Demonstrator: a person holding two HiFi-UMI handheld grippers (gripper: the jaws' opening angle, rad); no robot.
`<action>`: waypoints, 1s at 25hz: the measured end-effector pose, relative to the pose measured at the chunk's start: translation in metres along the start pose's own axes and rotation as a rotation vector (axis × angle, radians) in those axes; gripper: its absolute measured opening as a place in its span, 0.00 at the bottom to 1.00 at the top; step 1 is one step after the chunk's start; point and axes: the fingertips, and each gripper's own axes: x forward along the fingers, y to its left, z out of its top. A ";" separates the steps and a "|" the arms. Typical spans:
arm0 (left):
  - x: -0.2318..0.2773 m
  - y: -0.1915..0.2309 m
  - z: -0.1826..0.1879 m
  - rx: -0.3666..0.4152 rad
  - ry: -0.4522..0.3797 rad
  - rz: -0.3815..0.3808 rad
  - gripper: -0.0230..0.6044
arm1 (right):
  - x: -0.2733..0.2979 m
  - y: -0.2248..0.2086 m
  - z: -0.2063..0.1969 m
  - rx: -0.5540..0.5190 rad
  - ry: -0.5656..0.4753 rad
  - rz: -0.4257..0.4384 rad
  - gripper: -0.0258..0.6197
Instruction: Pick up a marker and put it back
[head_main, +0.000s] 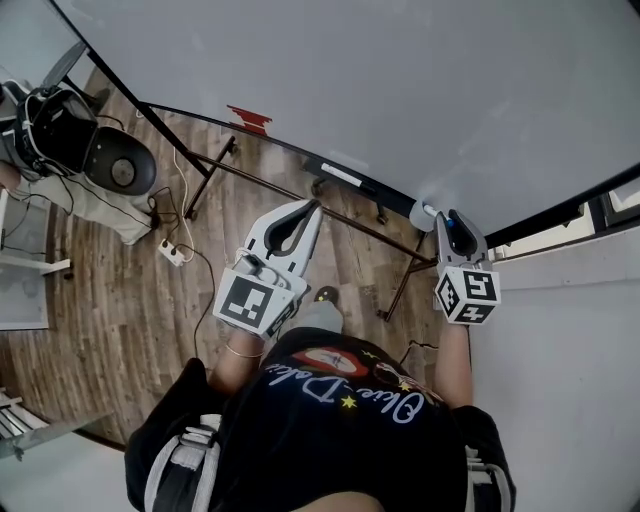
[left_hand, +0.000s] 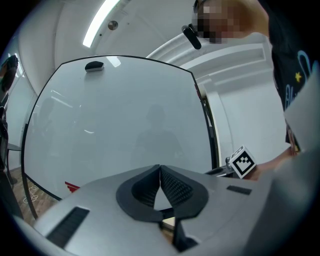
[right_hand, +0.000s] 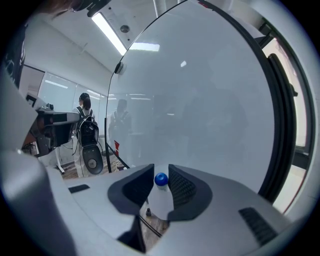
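Observation:
I hold both grippers up in front of a large whiteboard (head_main: 400, 80) with a dark tray (head_main: 350, 178) along its lower edge. A white marker with a blue cap (right_hand: 161, 180) sits between the pads of my right gripper (right_hand: 161, 171), cap pointing away, with the pads close against both its sides. In the head view the right gripper (head_main: 445, 216) is at the tray's right end, where the marker (head_main: 426, 211) shows pale at its tips. My left gripper (head_main: 314, 207) hangs to the left, clear of the tray. Its jaws (left_hand: 160, 169) meet at the tips with nothing between them.
A red item (head_main: 250, 120) sticks to the board low on the left. The board's metal stand legs (head_main: 400, 285) and a power strip (head_main: 172, 252) with cables are on the wooden floor. A person with a backpack (right_hand: 86, 125) stands beside equipment at the far left.

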 end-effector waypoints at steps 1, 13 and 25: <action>0.001 -0.002 0.000 0.002 -0.005 -0.007 0.04 | -0.001 -0.001 0.002 0.002 -0.007 0.000 0.18; 0.006 -0.015 0.003 0.009 -0.016 -0.022 0.04 | -0.030 -0.009 0.026 0.050 -0.098 -0.011 0.17; 0.028 -0.040 0.003 0.012 -0.010 -0.075 0.04 | -0.063 -0.015 0.050 0.083 -0.185 0.005 0.09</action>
